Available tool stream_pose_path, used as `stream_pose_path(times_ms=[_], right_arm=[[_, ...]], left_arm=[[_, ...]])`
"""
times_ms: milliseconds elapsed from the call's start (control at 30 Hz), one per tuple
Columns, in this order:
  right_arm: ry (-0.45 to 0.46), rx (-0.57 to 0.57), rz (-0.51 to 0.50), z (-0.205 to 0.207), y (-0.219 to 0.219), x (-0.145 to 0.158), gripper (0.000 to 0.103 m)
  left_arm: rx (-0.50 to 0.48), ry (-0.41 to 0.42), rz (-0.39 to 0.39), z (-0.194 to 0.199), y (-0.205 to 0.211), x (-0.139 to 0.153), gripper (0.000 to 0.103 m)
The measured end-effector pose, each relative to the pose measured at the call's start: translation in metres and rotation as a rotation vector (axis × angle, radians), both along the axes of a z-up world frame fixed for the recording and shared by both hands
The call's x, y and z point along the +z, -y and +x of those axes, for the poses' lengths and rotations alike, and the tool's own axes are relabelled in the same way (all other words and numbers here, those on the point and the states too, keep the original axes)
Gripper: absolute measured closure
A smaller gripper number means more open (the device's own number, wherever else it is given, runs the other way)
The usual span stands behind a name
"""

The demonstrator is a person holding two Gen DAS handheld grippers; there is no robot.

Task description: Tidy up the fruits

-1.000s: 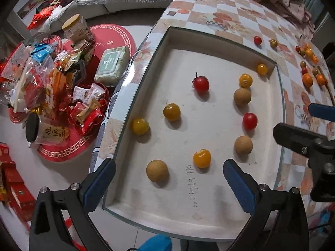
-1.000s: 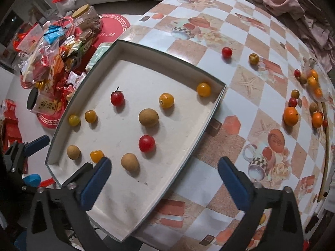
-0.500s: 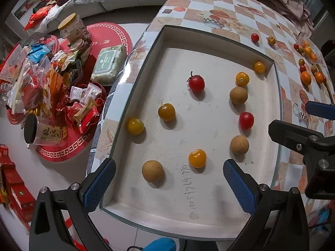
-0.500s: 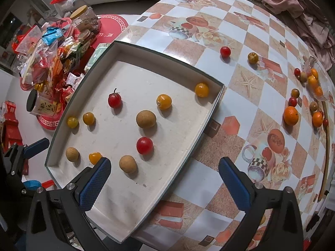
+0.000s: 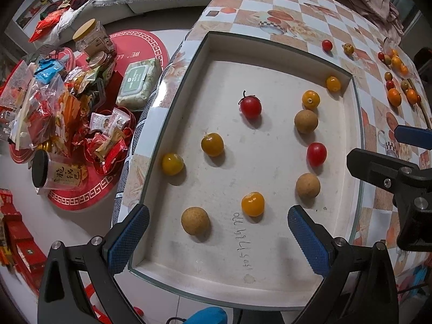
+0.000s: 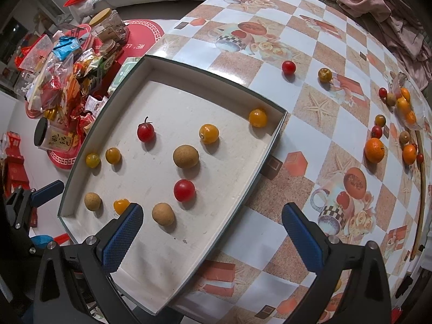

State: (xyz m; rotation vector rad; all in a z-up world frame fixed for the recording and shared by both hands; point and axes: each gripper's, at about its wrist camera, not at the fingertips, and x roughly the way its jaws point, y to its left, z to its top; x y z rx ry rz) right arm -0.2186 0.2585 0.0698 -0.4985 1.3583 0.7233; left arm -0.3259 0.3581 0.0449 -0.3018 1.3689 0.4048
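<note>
A shallow white tray [image 5: 270, 40] [image 6: 270, 145] on the checkered table holds several small fruits: red tomatoes [image 5: 251, 106] [image 5: 316, 154], brown longans [image 5: 195, 220] [image 5: 307, 185] [image 5: 305, 121], and orange and yellow ones [image 5: 252, 203] [image 5: 172, 164]. My left gripper [image 5: 218, 236] is open and empty above the tray's near end. My right gripper [image 6: 212, 233] is open and empty over the tray's near right edge; it also shows in the left wrist view [image 5: 388, 172]. Loose fruits lie on the table: a red tomato [image 6: 288, 67], an orange [image 6: 374, 149].
More small fruits cluster at the table's far right [image 6: 403, 102]. Pink clothes [image 6: 378, 2] lie at the table's back. On the floor to the left are snack packets [image 5: 48, 108], jars [image 5: 91, 36] and a wipes pack [image 5: 139, 82] on red mats.
Both grippers have shifted slightly; the tray and fruits sit a little farther left in the views. No fruit has moved. Both grippers stay open.
</note>
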Motion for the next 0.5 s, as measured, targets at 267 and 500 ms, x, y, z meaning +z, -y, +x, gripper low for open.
stream_pose_path(times_ms=[267,500], right_arm=[[0.002,0.0,0.001,0.0017,0.0004,0.0,0.0],[0.0,0.003,0.001,0.0016,0.0011,-0.0001,0.0]], left_arm=[[-0.01,0.004,0.001,-0.0002,0.0005,0.0011,0.0],[-0.015,0.005,0.001,0.0003,0.0025,0.002,0.0]])
